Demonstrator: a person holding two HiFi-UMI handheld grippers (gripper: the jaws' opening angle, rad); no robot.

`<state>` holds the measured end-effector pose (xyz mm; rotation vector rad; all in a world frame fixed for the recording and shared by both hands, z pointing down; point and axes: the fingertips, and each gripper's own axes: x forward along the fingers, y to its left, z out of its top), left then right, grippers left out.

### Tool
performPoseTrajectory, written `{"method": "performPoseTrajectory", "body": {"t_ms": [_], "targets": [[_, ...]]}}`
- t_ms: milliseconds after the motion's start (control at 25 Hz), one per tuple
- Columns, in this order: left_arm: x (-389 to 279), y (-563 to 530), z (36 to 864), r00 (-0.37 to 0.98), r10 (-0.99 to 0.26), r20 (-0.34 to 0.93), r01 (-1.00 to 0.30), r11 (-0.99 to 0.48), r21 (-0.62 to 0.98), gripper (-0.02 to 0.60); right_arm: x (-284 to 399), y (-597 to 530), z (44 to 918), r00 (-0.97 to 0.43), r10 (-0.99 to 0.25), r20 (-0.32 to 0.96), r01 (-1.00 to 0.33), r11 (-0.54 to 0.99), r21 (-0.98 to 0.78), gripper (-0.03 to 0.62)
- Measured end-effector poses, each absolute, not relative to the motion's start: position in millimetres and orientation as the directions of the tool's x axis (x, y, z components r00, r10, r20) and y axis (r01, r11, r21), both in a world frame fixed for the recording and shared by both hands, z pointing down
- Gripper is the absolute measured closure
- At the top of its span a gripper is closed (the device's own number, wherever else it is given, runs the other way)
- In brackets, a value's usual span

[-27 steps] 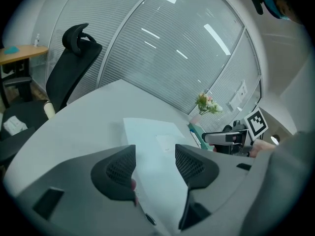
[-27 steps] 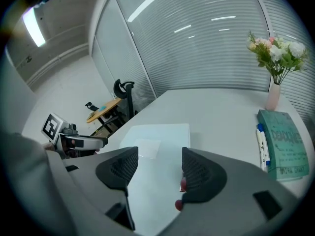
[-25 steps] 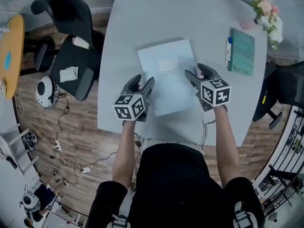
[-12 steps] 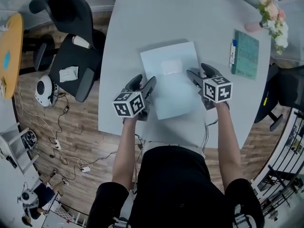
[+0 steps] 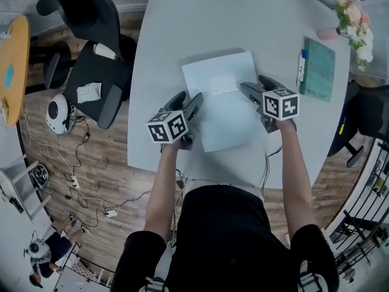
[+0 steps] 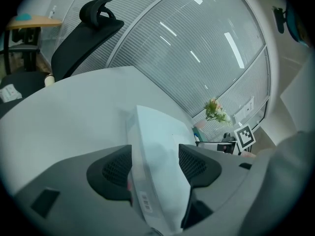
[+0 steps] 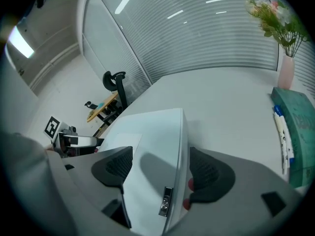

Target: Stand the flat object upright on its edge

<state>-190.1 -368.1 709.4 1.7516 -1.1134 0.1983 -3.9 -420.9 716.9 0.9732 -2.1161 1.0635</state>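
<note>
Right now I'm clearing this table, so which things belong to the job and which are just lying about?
Job: flat white box; left claw and right claw, both opening, a box edge between each one's jaws.
Lying about: teal notebook, pen, vase of flowers, office chair.

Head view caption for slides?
Left gripper and right gripper, fingers opening, straddle opposite edges of the flat white object on the table.
</note>
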Motion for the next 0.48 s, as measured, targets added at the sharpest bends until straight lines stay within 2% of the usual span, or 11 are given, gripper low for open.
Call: {"method": "performPoseTrajectory", "body": {"t_ms": [480], "targets": [[-182, -370, 720, 0.59, -0.561, 0.581, -0.727, -0.058, 0.684, 0.298, -7, -424, 733, -0.598, -0.299, 0.744, -0.784, 0.413, -0.464, 0.231]]}}
